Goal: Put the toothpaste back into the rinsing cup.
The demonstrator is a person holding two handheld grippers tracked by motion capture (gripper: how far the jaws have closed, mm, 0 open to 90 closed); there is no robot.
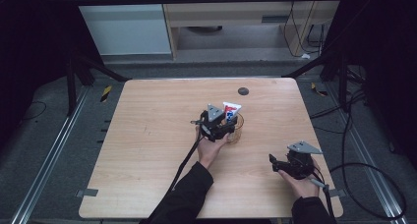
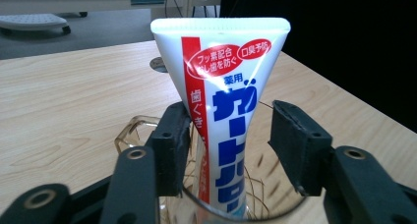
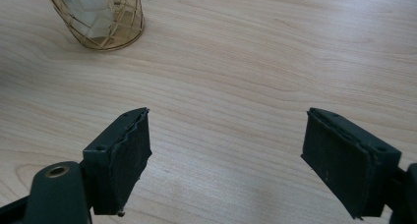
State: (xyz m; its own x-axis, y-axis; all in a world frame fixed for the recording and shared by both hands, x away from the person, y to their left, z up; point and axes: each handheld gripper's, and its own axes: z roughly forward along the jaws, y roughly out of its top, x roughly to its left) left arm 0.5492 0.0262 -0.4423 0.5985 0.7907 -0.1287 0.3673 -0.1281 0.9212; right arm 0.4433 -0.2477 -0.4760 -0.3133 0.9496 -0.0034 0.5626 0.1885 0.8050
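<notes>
Wooden table (image 1: 147,135): toothpaste tube (image 2: 223,101) upright in glass cup (image 2: 142,130).

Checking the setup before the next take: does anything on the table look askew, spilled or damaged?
Nothing spilled or broken. The toothpaste tube stands cap-down in the clear gold-patterned cup, leaning slightly. The left gripper is open around the tube; one pad is close against it, the other apart.
</notes>
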